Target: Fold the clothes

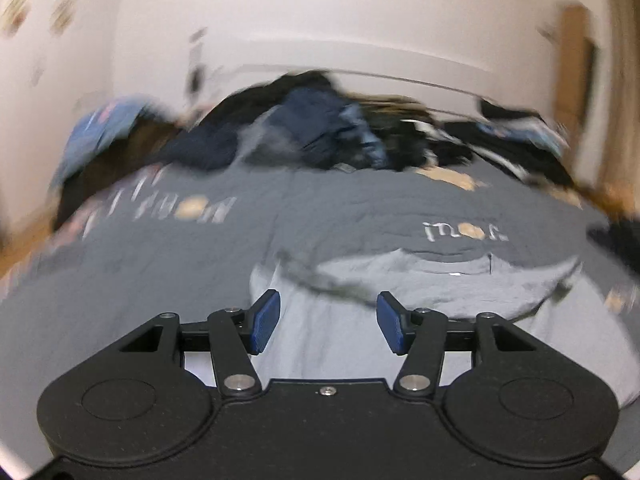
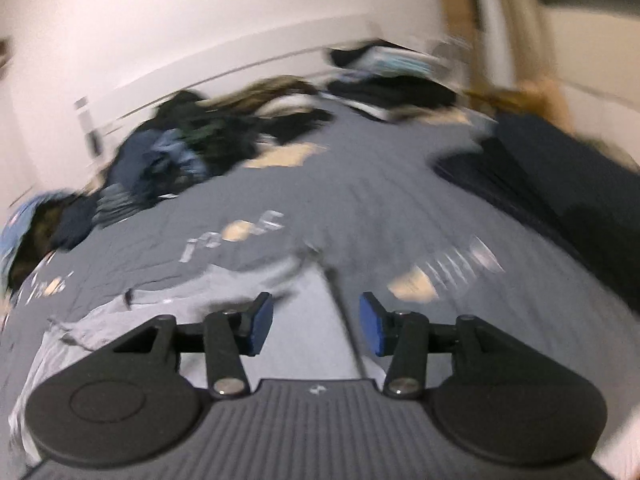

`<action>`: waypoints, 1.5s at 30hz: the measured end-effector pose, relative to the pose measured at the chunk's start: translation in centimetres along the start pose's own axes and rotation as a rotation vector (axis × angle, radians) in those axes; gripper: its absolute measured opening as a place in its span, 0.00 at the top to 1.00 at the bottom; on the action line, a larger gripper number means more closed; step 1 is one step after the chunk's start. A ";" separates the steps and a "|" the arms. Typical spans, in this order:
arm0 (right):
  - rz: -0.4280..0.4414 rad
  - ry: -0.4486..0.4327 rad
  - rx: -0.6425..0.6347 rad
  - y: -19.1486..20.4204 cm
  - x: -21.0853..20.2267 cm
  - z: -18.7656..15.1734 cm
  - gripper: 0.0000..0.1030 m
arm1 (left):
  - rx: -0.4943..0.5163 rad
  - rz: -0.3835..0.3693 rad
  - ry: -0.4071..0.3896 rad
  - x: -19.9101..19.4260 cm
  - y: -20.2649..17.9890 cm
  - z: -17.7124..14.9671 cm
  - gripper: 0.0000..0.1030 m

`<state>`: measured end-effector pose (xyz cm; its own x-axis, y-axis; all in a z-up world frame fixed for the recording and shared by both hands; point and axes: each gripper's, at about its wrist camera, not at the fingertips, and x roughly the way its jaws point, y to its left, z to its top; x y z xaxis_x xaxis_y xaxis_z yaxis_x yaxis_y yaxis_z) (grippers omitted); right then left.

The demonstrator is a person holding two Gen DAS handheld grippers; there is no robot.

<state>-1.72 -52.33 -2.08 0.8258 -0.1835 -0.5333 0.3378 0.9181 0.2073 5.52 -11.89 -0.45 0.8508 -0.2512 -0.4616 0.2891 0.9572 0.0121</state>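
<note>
Both of my tools, left hand-held gripper and right hand-held gripper, stand released, nothing between their pads. Light grey garment lies flat on the bed: soft, limp, light. I judge edges or corners the best pinch points.

The grey bedspread bears pale printed lettering, upside down and too blurred to read
</note>
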 end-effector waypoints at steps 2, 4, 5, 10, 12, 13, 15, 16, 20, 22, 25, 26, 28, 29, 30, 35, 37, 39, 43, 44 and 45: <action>0.011 0.004 -0.103 1.5 2.2 1.6 0.53 | 0.118 -0.012 -0.010 1.9 -1.0 0.8 0.48; 0.016 0.022 -0.223 2.8 4.7 2.8 0.53 | 0.186 -0.033 -0.004 3.8 -1.2 1.3 0.48; 0.019 0.029 -0.276 3.4 6.1 3.2 0.52 | 0.215 -0.037 0.001 4.8 -1.1 1.4 0.48; 0.033 0.110 -0.325 3.7 12.4 4.7 0.52 | 0.370 -0.024 0.063 9.3 -0.7 0.3 0.42; 0.033 0.112 -0.314 3.4 13.6 4.8 0.52 | 0.377 -0.035 0.084 10.3 -0.5 -0.1 0.42; 0.034 0.117 -0.309 3.2 13.9 4.7 0.52 | 0.358 -0.042 0.098 10.8 -0.2 -0.2 0.42; 0.040 0.127 -0.302 2.9 14.2 4.6 0.52 | 0.346 -0.069 0.107 11.4 0.3 -0.4 0.40; 0.047 0.128 -0.301 2.8 14.2 4.4 0.52 | 0.367 -0.075 0.097 11.6 0.3 -0.6 0.38; 0.063 0.139 -0.274 2.4 14.7 4.1 0.50 | 0.506 -0.023 0.083 12.7 -0.7 -1.3 0.29; 0.068 0.140 -0.274 2.3 14.8 3.9 0.50 | 0.591 -0.011 0.081 13.1 -1.5 -2.0 0.30; 0.070 0.150 -0.281 2.2 14.8 3.7 0.50 | 0.658 -0.065 0.099 13.6 -2.9 -2.6 0.30; 0.074 0.154 -0.283 2.2 14.8 3.7 0.49 | 0.673 -0.081 0.100 13.6 -3.3 -2.7 0.30; 0.083 0.160 -0.289 2.2 14.8 3.7 0.49 | 0.672 -0.138 0.092 13.4 -4.1 -2.5 0.30; 0.092 0.163 -0.286 2.2 14.7 3.7 0.48 | 0.634 -0.178 0.099 13.4 -4.2 -2.1 0.30; 0.108 0.166 -0.279 2.3 14.6 3.7 0.48 | 0.597 -0.218 0.106 13.5 -4.4 -1.7 0.30; 0.175 0.178 -0.277 3.2 14.3 3.5 0.46 | 0.459 -0.367 0.128 13.9 -5.5 0.1 0.30; 0.179 0.185 -0.290 3.7 14.3 3.3 0.45 | 0.468 -0.406 0.140 14.3 -6.7 0.3 0.30; 0.182 0.190 -0.293 4.0 14.3 3.2 0.44 | 0.477 -0.446 0.153 14.7 -7.8 0.6 0.30; 0.182 0.185 -0.285 3.9 14.1 3.3 0.43 | 0.509 -0.478 0.192 16.1 -10.0 0.0 0.30; 0.180 0.186 -0.281 3.8 14.2 3.3 0.43 | 0.519 -0.471 0.196 16.5 -10.4 -0.2 0.30; 0.178 0.188 -0.277 3.7 14.2 3.2 0.43 | 0.521 -0.469 0.201 16.9 -10.7 -0.4 0.30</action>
<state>12.75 -52.68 -6.25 0.7548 0.0316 -0.6552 0.0403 0.9947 0.0945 16.62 -26.32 -8.72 0.5036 -0.5386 -0.6755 0.8175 0.5500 0.1709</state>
